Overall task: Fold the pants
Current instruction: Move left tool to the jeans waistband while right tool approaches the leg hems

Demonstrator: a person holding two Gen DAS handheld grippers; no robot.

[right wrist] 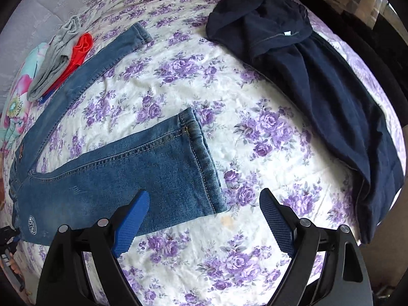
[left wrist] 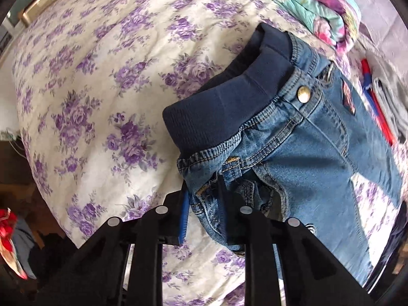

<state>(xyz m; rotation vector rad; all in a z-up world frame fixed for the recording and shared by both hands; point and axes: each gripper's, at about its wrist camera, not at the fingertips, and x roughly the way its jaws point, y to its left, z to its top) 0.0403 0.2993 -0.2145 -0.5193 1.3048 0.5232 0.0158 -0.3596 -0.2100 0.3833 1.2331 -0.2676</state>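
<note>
Left wrist view: left gripper [left wrist: 204, 204] is clamped on a bunch of denim at the hip of the jeans [left wrist: 306, 148], just below the navy ribbed waistband [left wrist: 229, 97]. Jaws nearly together w/ fabric pinched between. The waist end looks raised off the floral bedspread [left wrist: 102, 89], brass snap button [left wrist: 303, 94] facing up. A folded teal-and-pink quilt [left wrist: 318, 2] sits beyond the waistband.

Right wrist view: right gripper [right wrist: 204, 219] hovers w/ jaws wide apart, holding nothing, over the hem of the near leg [right wrist: 153, 168]. The left blue pad [right wrist: 132, 219] overlaps that leg; the other sits over bare bedspread. Legs are splayed in a V, far leg [right wrist: 97, 63] running toward a grey garment [right wrist: 53, 56] and a red one [right wrist: 80, 51]. A dark navy garment [right wrist: 318, 76] lies well apart to the right.

Step, prob.: start of the lengthwise fold, w/ the waist secured. Next move calls for the right gripper to drop and pinch the near hem, then carry that leg across onto the far one, edges aligned.
</note>
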